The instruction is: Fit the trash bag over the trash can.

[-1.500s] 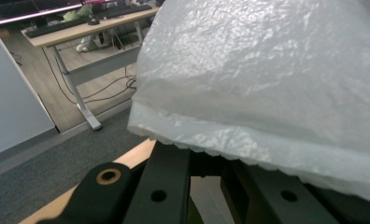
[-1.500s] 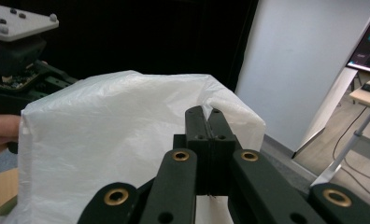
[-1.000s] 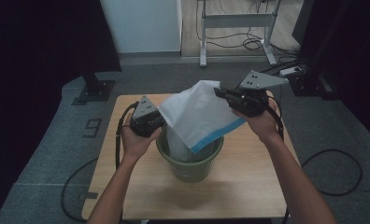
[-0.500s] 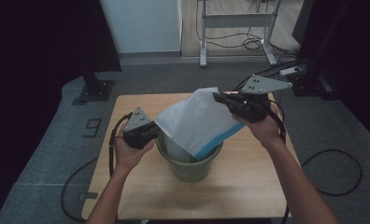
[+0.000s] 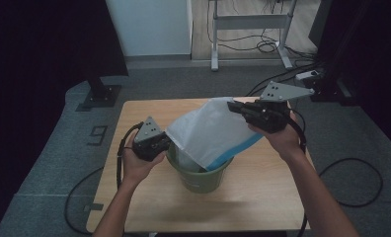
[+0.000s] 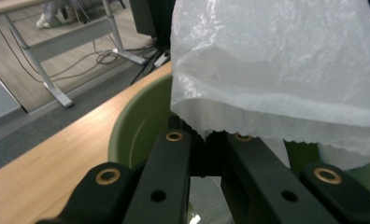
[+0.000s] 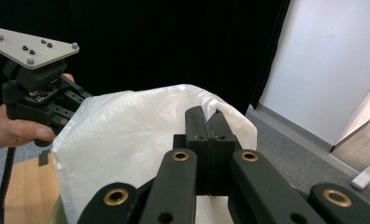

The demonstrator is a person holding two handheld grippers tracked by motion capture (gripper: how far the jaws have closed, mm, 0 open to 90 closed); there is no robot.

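Note:
A white plastic bag (image 5: pixel 208 131) with a blue edge is stretched above a green bin (image 5: pixel 203 180) on the wooden table (image 5: pixel 262 197), its lower part hanging inside the bin. My left gripper (image 5: pixel 167 140) is shut on the bag's left edge beside the bin's rim. Higher at the back right, my right gripper (image 5: pixel 231 105) is shut on the bag's upper edge. In the left gripper view the closed tips (image 6: pixel 205 135) meet the bag's hem (image 6: pixel 276 60) over the bin's rim (image 6: pixel 136 126). In the right gripper view the shut tips (image 7: pixel 206 116) pinch the bag (image 7: pixel 127 135).
The bin stands near the table's middle, with bare wood (image 5: pixel 149 111) around it. Cables (image 5: pixel 351 173) trail over the grey floor on both sides. A desk frame (image 5: pixel 253 22) and a dark stand base (image 5: pixel 99 94) are beyond the table's far edge.
The left gripper has drawn slightly down and toward the person. The bag now spreads wider and flatter between the two grippers. The right gripper has hardly shifted.

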